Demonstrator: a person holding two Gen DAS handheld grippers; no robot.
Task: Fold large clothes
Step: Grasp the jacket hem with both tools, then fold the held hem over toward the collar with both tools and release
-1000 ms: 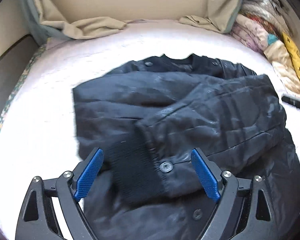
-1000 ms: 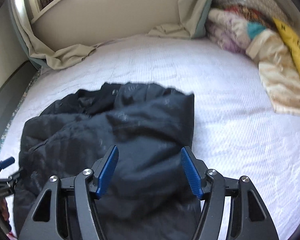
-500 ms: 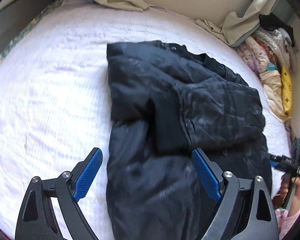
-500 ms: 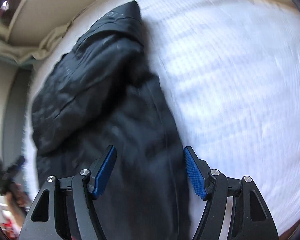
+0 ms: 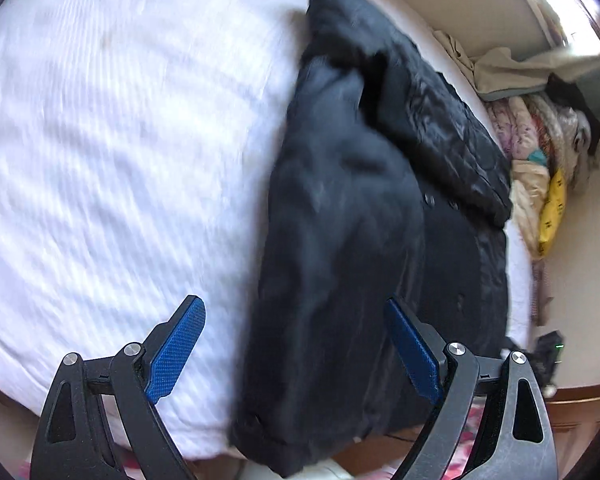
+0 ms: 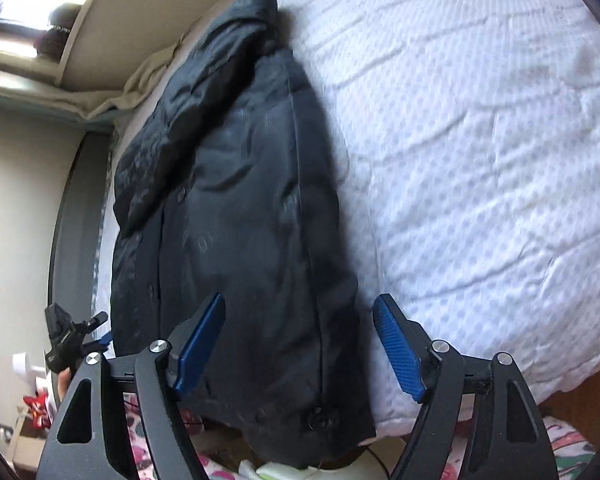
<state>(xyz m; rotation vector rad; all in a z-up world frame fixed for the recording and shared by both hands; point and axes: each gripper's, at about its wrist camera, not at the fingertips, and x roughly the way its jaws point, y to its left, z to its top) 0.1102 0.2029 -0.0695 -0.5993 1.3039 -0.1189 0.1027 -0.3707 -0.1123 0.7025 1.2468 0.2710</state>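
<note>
A dark navy padded jacket [image 5: 352,220] lies lengthwise on the white bed cover [image 5: 120,140], sleeves folded across its front, its hem hanging over the near bed edge. It also shows in the right wrist view [image 6: 244,220]. My left gripper [image 5: 296,344] is open and empty, hovering over the hem's left side near the bed edge. My right gripper [image 6: 300,340] is open and empty over the hem's right side. The left gripper also shows small in the right wrist view [image 6: 76,336], and the right gripper in the left wrist view [image 5: 540,356].
A pile of folded clothes and a yellow item [image 5: 552,204] lies at the far right of the bed. Beige bedding [image 5: 500,68] is bunched against the wall. The bed's edge [image 6: 500,380] is right below the grippers, with a flowered floor covering [image 6: 568,448] beneath.
Both grippers have pulled back from over the jacket's middle to the bed's near edge, still open. The views have turned, so the jacket now runs away from the cameras. The jacket has stayed put.
</note>
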